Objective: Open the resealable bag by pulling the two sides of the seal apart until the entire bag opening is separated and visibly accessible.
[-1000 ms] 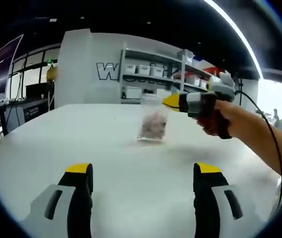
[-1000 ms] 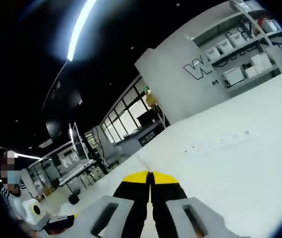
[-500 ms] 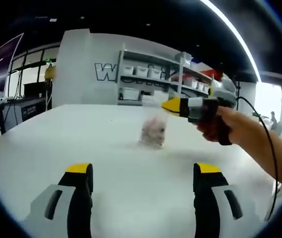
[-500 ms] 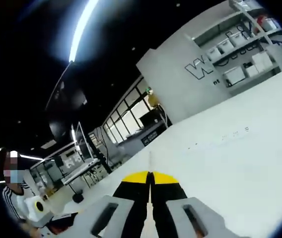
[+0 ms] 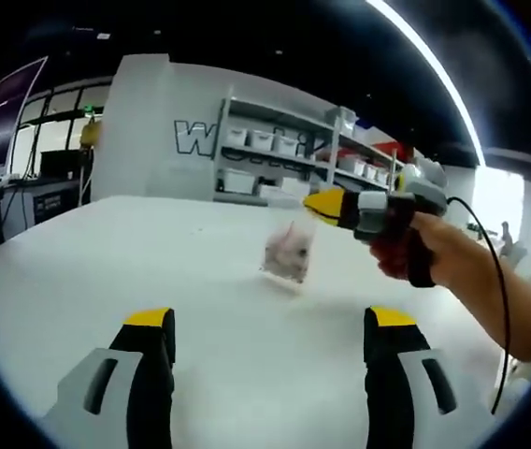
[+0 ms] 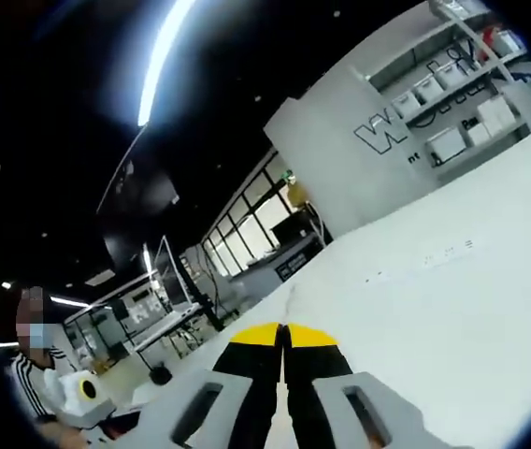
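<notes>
A small clear resealable bag (image 5: 287,248) with pinkish contents hangs upright over the white table (image 5: 97,253). My right gripper (image 5: 322,203), held by a hand, comes in from the right and is shut on the bag's top edge. In the right gripper view its yellow-tipped jaws (image 6: 284,329) are pressed together, with a thin clear edge of the bag (image 6: 287,301) rising from between them. My left gripper (image 5: 270,318) is open, low and well short of the bag, with nothing between its fingers.
Shelves with white bins (image 5: 265,140) stand against the wall behind the table. A cable (image 5: 504,309) trails from the right gripper along the person's forearm. A seated person (image 6: 41,383) and other desks lie beyond the table's far side.
The right gripper has kept hold of the bag's top and has drifted slightly. Both views have shifted a little with the hands. The left jaws stay open.
</notes>
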Motion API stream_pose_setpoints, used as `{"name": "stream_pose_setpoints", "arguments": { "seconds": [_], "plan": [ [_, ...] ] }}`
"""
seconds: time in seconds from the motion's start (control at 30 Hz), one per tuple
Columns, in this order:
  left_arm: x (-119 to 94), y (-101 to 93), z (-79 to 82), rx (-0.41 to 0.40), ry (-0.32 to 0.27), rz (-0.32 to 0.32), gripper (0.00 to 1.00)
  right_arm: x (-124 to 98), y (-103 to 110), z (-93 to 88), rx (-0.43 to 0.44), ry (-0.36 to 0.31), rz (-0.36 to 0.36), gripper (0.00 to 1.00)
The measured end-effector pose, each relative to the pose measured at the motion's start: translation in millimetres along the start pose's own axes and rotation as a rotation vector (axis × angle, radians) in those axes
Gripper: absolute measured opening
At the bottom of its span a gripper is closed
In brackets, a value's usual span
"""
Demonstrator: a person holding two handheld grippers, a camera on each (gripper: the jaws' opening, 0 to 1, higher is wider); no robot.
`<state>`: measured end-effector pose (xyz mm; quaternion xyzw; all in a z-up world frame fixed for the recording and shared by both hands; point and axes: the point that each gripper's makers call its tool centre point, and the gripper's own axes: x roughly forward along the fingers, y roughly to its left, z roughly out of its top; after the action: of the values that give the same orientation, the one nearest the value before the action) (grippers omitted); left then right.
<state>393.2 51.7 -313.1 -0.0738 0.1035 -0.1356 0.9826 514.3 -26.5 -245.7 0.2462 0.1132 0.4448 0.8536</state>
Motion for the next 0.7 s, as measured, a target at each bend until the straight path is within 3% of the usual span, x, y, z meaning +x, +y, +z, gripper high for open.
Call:
{"name": "stream_pose_setpoints", "arguments": {
  "seconds": [0.7],
  "plan": [
    [-2.5,-8.4,0.0,0.004,0.0,-0.023,0.82,-20.6,16.1,-13.0,0.049,-0.009,0.046,0.0]
  ]
}}
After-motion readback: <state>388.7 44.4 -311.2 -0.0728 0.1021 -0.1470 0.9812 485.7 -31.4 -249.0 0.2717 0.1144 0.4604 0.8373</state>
